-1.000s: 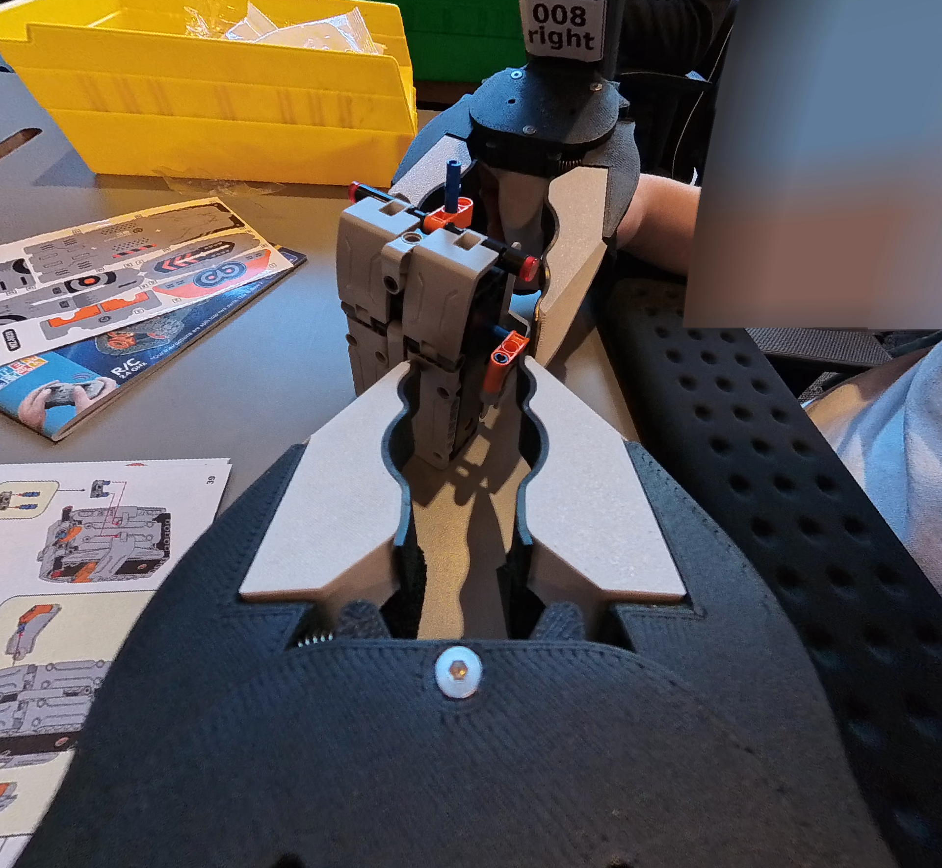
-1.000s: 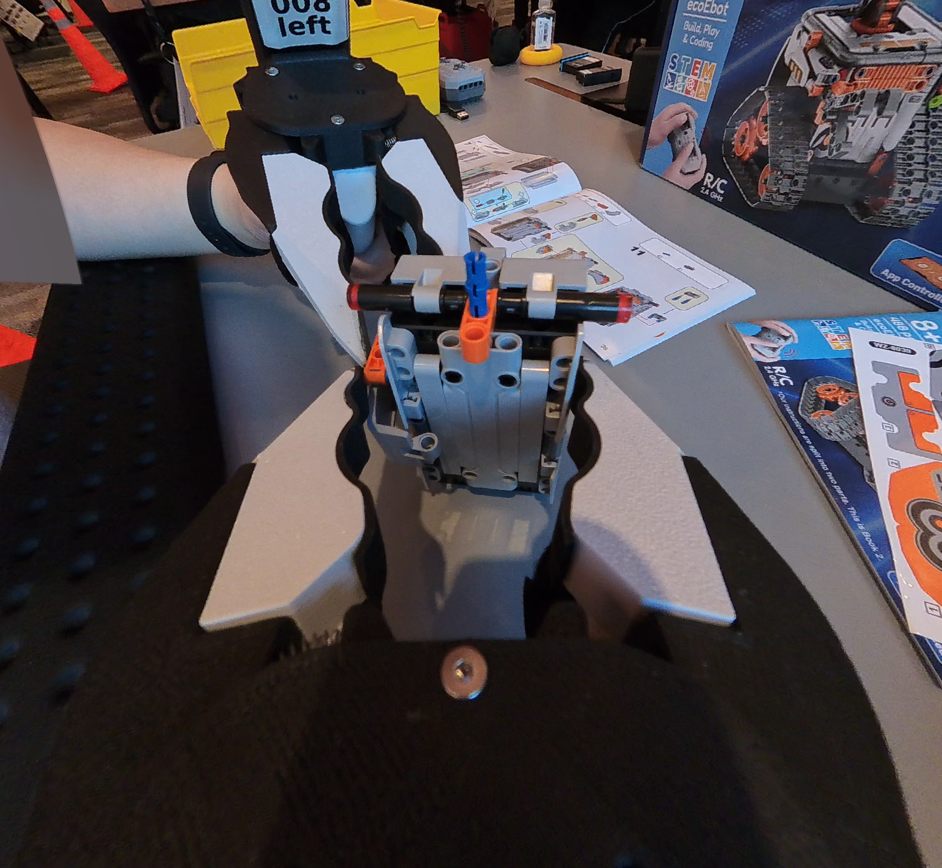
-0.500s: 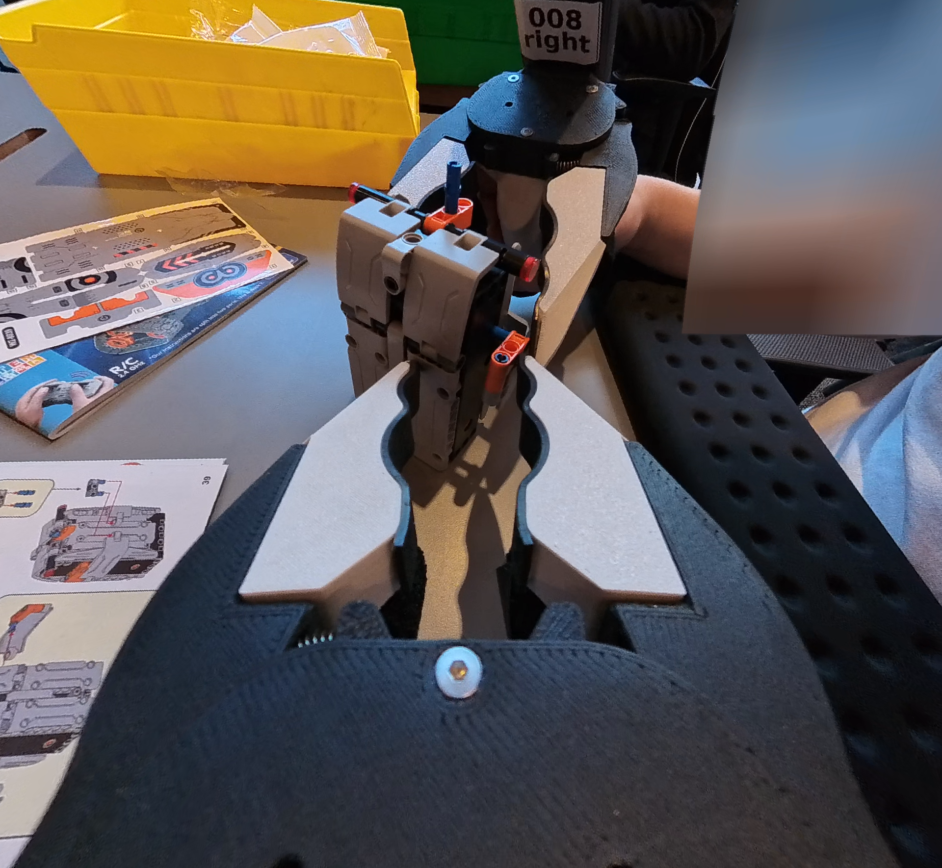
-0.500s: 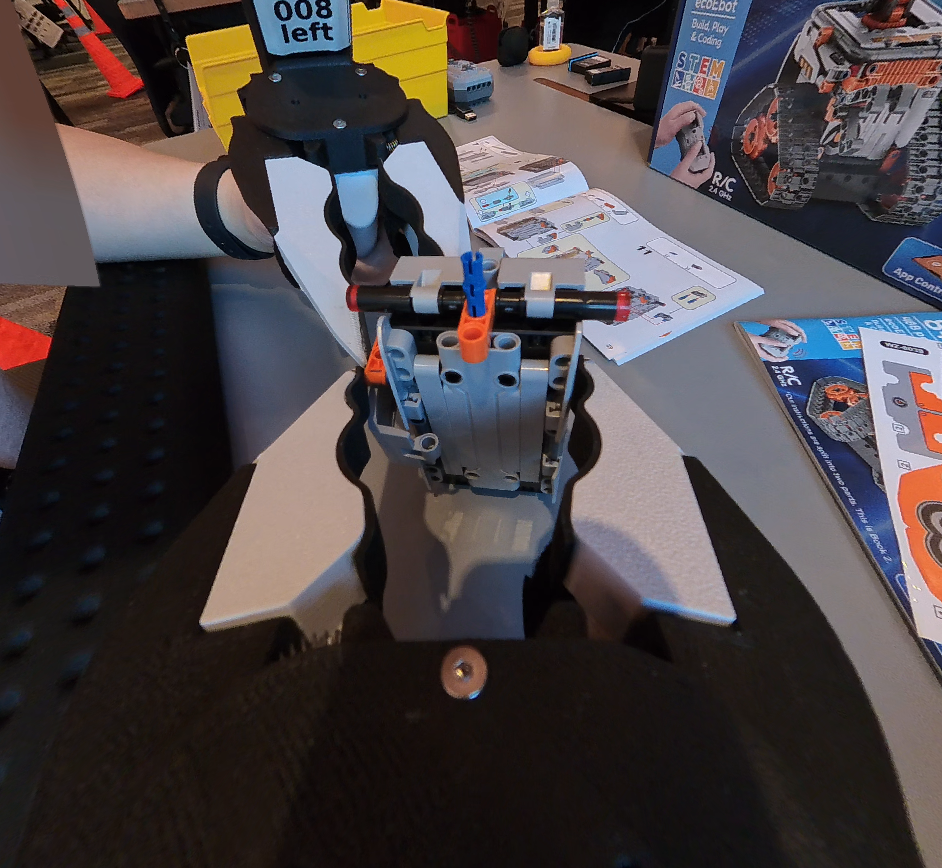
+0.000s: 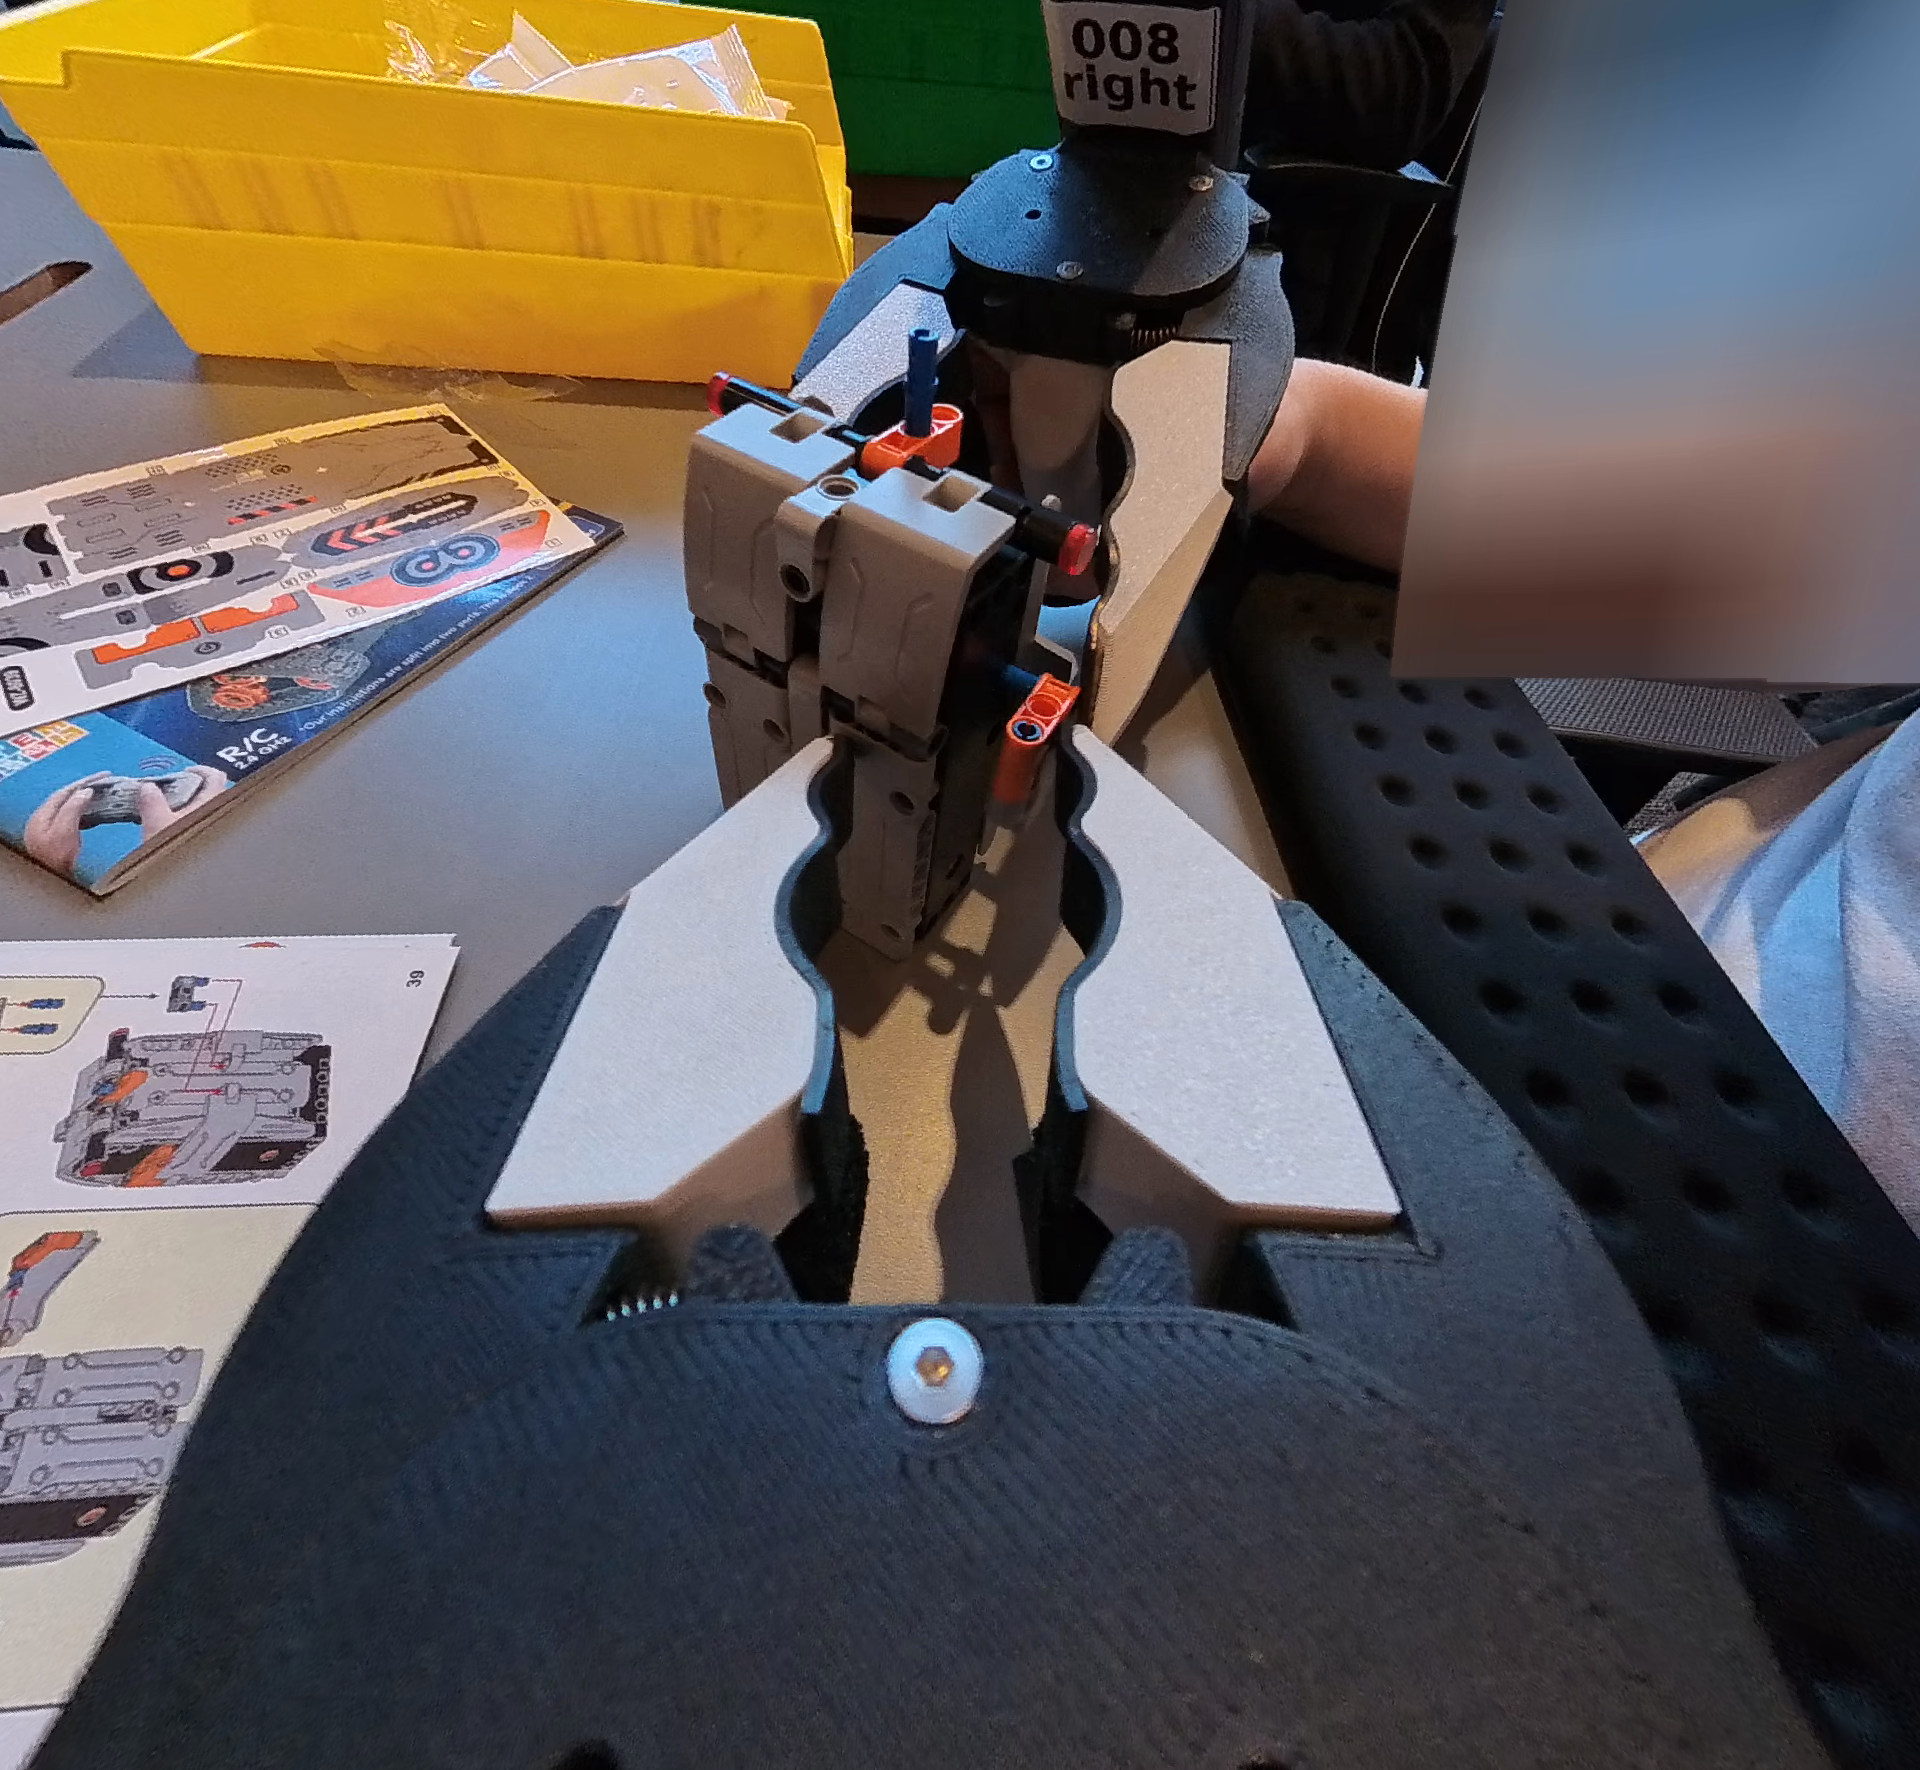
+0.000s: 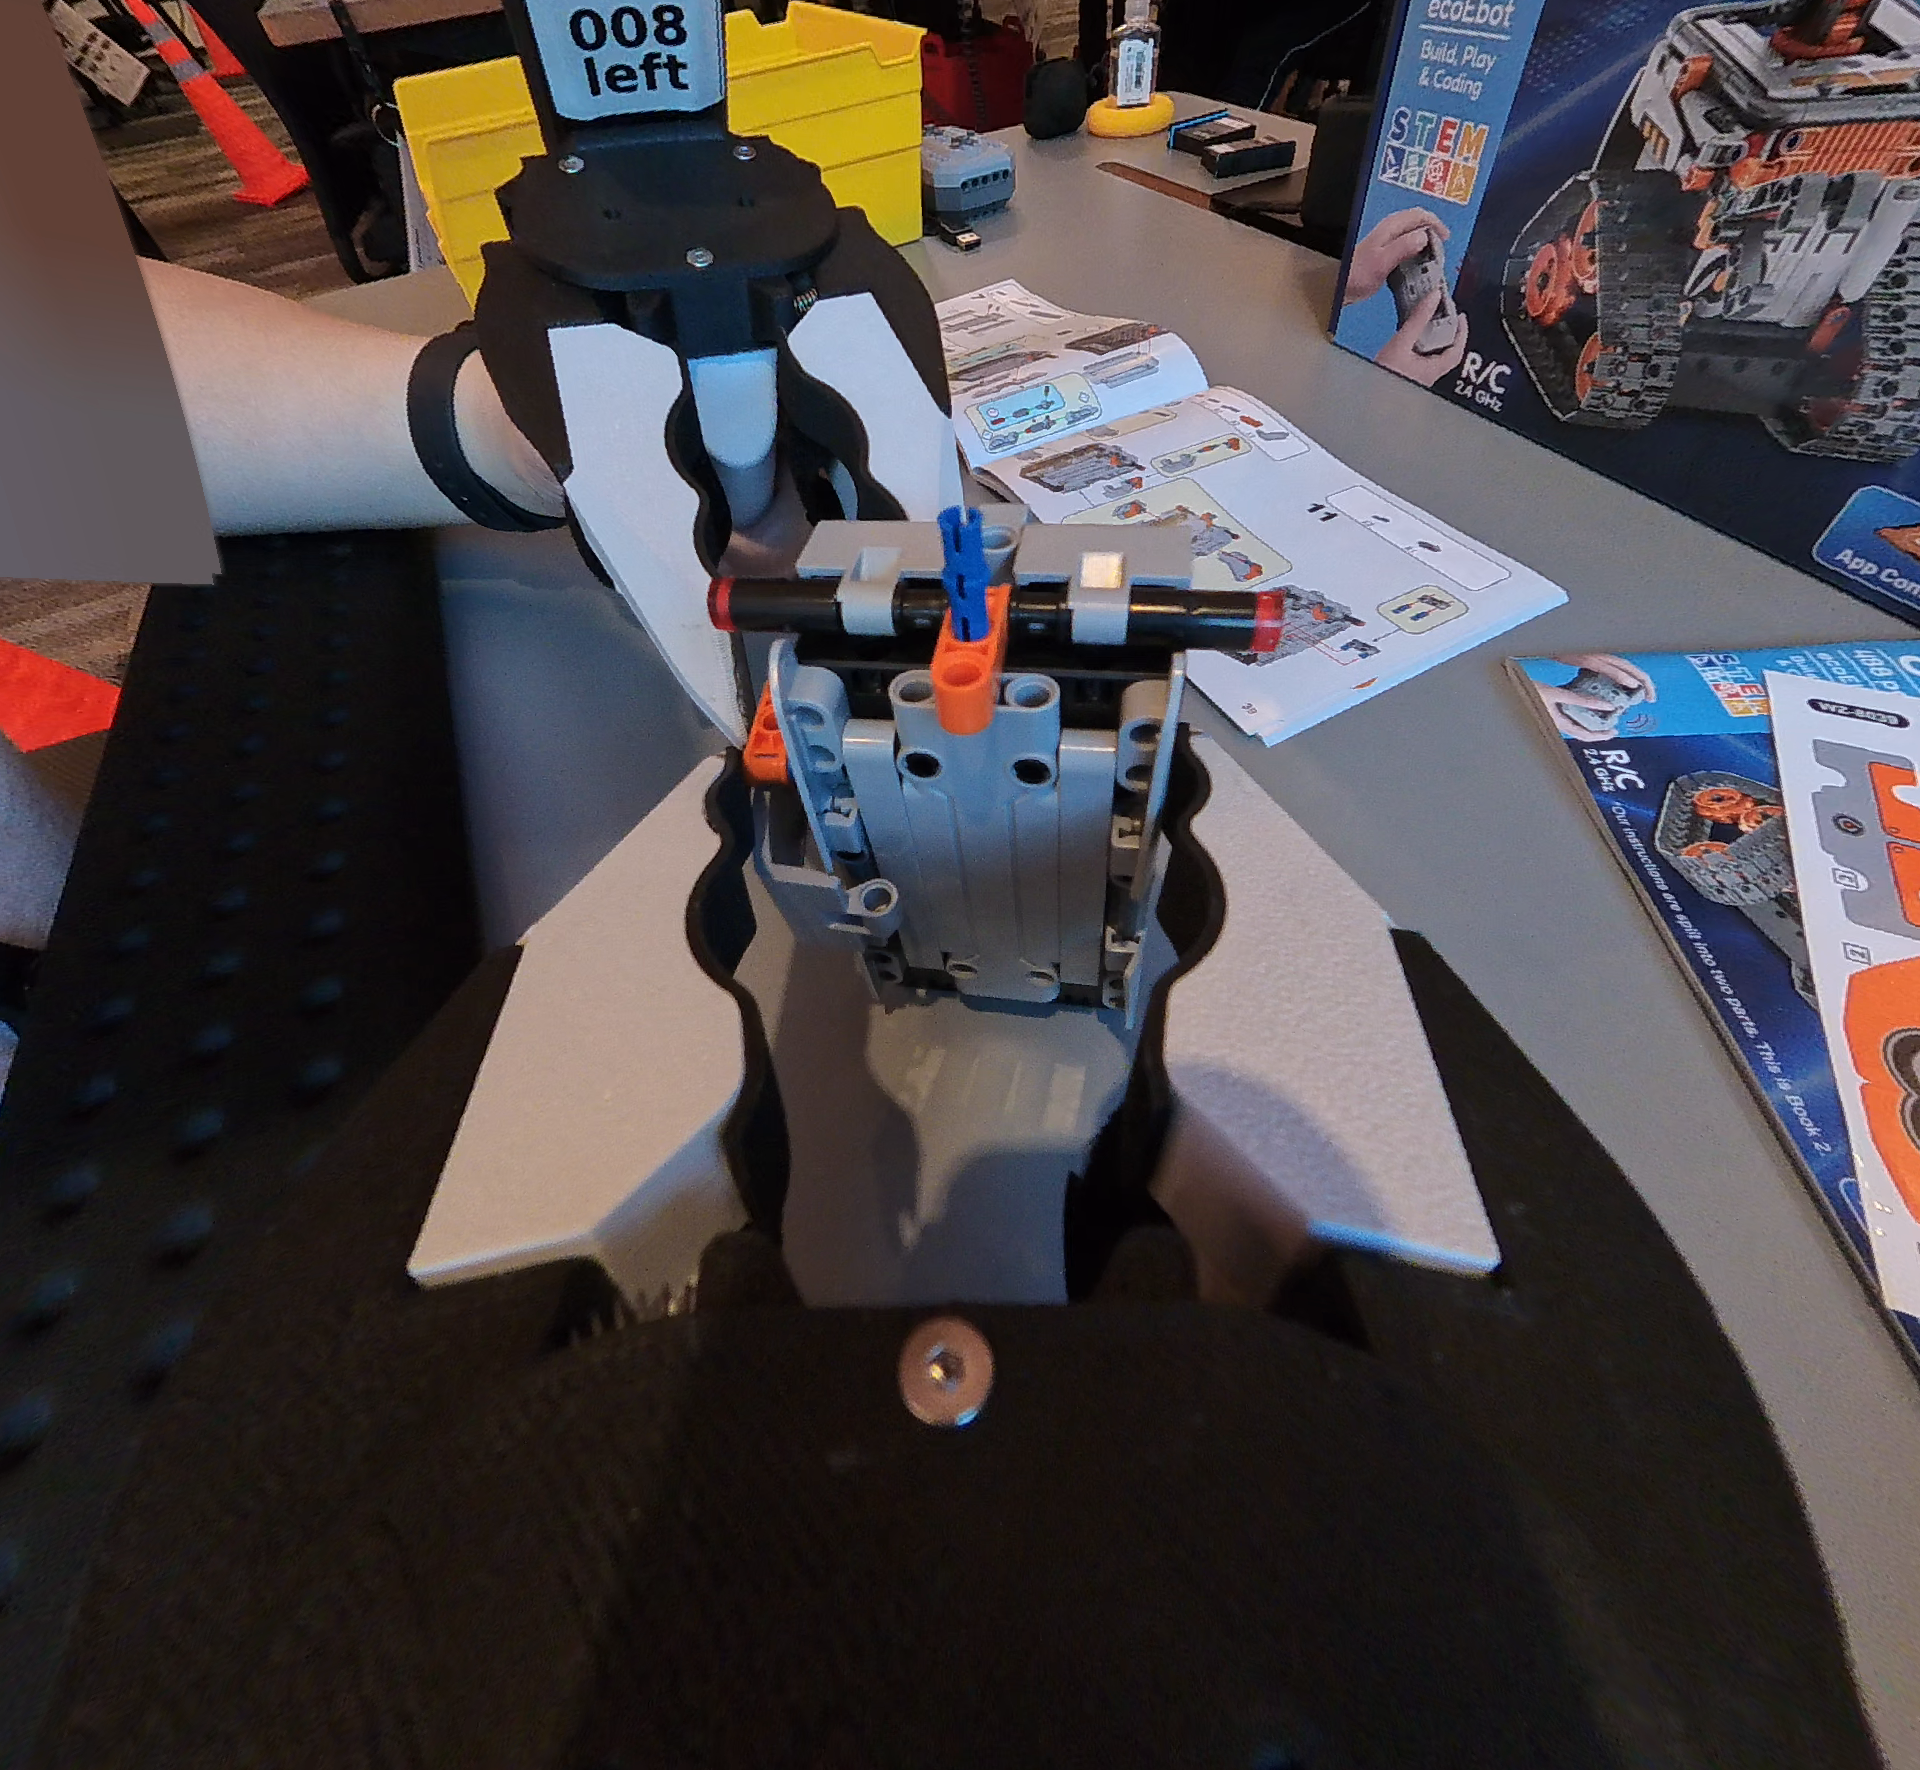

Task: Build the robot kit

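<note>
A grey brick assembly (image 5: 831, 598) stands upright over the table, held from both sides. A black axle (image 6: 1143, 614) with red ends runs across its top, with a blue pin (image 6: 961, 546) in an orange connector (image 6: 966, 671). My left gripper (image 5: 951, 749) is shut on the assembly's lower edge, beside a second orange connector (image 5: 1034, 723). My right gripper (image 6: 961, 759) is shut on the assembly (image 6: 977, 847), one finger on each flank. The two grippers face each other; the left gripper's far finger is hidden behind the assembly in the right wrist view.
A yellow bin (image 5: 416, 193) with plastic bags and a green bin (image 5: 883, 27) stand behind. An open instruction booklet (image 6: 1247, 494), a sticker sheet (image 5: 260, 536) and the kit's blue box (image 6: 1662, 162) lie around. A black perforated mat (image 5: 1558, 993) borders the table. Both grippers' tips are close together, under 4 cm apart.
Both grippers keep their hold on the assembly. The views have shifted only slightly; nothing was let go or taken.
</note>
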